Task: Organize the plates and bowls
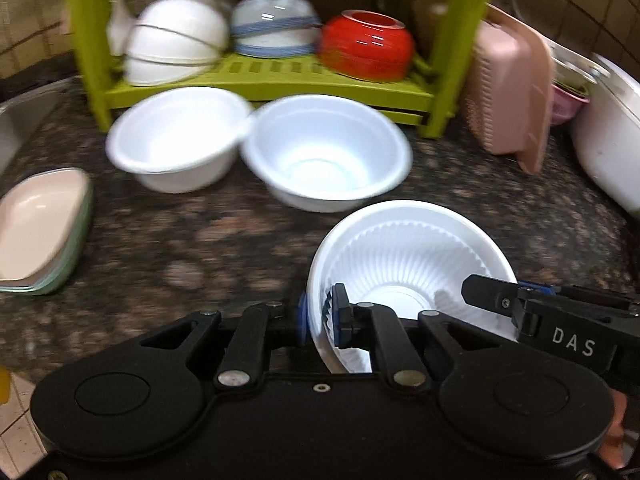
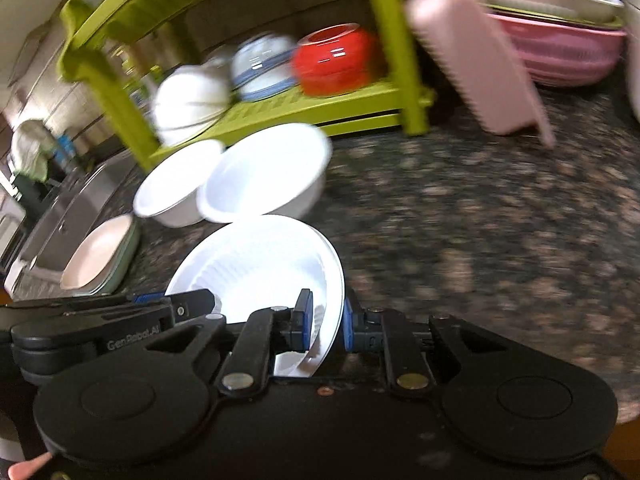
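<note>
The speckled dark granite countertop (image 1: 192, 240) fills the scene, and at its back stands the lime-green plastic dish rack (image 1: 264, 80), its lower shelf holding an upturned white bowl (image 1: 176, 40), a blue-banded bowl (image 1: 276, 24) and a glossy red bowl (image 1: 366, 46). In front of the rack, two smooth white plastic bowls (image 1: 176, 140) (image 1: 326, 152) sit upright, rims touching; off to the left lies a stack of pale pink and green square plates (image 1: 40, 228). And here's the action: a ribbed white disposable bowl (image 1: 408, 256) is up off the counter, tilted, carried between both tools. The left gripper (image 1: 320, 316) is clamped on the bowl's left rim, one blue pad outside the wall and one inside; the right gripper (image 2: 326, 320) pinches the opposite rim the same way. Each tool's black arm shows in the other's camera. Both views are smeared, so things look to be on the move. To my eye, this one is headed for the two white bowls just ahead. Best keep both pinches gentle, as that thin wall looks easy to buckle, level the bowl, centre it over the nearer bowl, and lower it before letting go.
</note>
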